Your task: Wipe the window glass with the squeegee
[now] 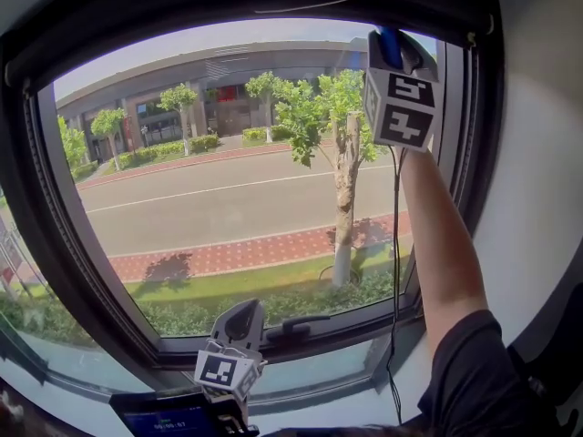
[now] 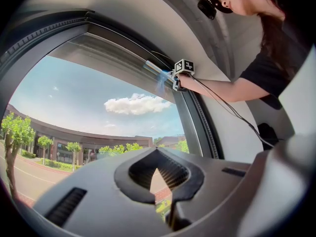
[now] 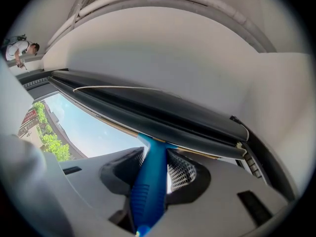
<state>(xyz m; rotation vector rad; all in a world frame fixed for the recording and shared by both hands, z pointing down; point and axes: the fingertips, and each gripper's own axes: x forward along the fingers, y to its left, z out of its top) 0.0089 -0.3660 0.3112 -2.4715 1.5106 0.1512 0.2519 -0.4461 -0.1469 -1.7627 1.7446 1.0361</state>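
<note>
The squeegee [image 3: 147,194] sits at the top right corner of the window glass [image 1: 228,198], its blue handle clamped between the jaws of the right gripper [image 3: 157,159] and its head pressed up under the dark upper frame [image 3: 163,115]. The left gripper [image 1: 240,319] hangs low by the sill [image 1: 364,371], jaws together and holding nothing.

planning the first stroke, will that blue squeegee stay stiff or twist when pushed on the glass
The squeegee handle looks like rigid moulded plastic, so probably stiff and light. Its ribbed grip sits clamped in the right gripper, so slipping seems unlikely.
</note>
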